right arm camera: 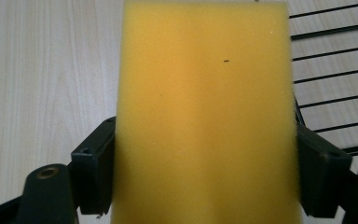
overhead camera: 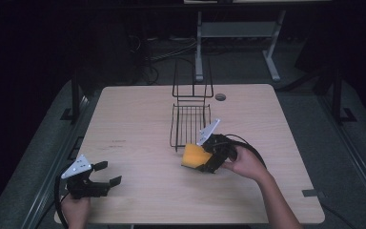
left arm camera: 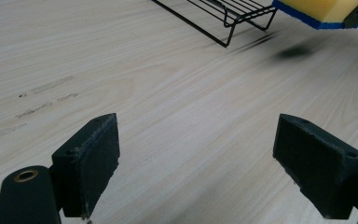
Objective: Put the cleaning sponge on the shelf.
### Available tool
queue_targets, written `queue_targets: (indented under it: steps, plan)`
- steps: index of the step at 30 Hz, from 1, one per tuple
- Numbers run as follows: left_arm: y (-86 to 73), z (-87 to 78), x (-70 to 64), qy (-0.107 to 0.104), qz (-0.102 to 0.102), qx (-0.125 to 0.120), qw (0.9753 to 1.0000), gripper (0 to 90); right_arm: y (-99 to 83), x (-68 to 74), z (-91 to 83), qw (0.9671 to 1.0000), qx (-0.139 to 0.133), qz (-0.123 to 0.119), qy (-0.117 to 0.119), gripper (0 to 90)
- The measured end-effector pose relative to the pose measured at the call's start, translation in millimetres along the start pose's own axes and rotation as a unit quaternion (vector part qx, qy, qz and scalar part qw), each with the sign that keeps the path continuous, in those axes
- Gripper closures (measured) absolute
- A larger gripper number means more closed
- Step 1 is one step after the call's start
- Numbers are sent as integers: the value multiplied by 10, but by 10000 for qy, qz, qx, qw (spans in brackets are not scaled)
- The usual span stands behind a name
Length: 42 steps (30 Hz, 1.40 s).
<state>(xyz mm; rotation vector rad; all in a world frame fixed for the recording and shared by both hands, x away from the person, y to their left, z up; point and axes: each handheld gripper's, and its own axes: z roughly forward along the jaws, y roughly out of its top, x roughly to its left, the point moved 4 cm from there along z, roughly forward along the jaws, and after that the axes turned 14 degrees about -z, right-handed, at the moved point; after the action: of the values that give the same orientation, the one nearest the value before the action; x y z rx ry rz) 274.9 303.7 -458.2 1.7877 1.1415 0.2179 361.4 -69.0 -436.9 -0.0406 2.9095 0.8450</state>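
Note:
A yellow sponge (overhead camera: 194, 156) with a blue underside hangs just above the table, held in my right gripper (overhead camera: 206, 157), whose jaws are shut on its two long sides. In the right gripper view the sponge (right arm camera: 205, 116) stands between the black pads (right arm camera: 93, 170). A black wire rack (overhead camera: 189, 125) sits just beyond it, its near end next to the sponge. My left gripper (overhead camera: 106, 175) rests near the table's front left corner, open, with bare wood between its pads (left arm camera: 91, 161). From there the sponge (left arm camera: 324, 11) and the rack's corner (left arm camera: 228, 21) show far ahead.
The wire rack (right arm camera: 335, 74) has a tall upright back toward the far edge. A round cable hole (overhead camera: 220, 97) lies in the tabletop at the back. Faint marks (left arm camera: 42, 98) streak the wooden table (overhead camera: 138, 119). Dark floor and a desk frame (overhead camera: 238, 33) lie beyond.

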Motion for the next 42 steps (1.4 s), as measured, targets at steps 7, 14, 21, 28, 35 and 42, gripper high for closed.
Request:
queue_targets:
  steps: [7, 14, 21, 28, 35, 42]
  plan:
    - [0, -5, -1, -3, -5, -6, 10000, 141, 28, -38, -25, 10000, 12, 6, -38, 216]
    - [7, -3, -2, -10, 21, -2, 10000, 141, 73, -105, -38, 10000, 34, -23, -39, 216]
    - [7, -9, -3, -18, 7, -26, 10000, 141, 103, -173, -25, 9999, 97, -40, -65, 216]
    - [6, -3, -7, -22, 19, -5, 10000, 141, 93, -310, -5, 9998, 159, 65, -28, 216]
    - [7, -1, -4, -24, 16, -14, 10000, 141, 109, -417, 4, 9998, 162, 145, -12, 215]
    - [9, 24, -28, -50, 43, 23, 10000, 141, 221, -447, 16, 9996, 263, -47, 49, 215]
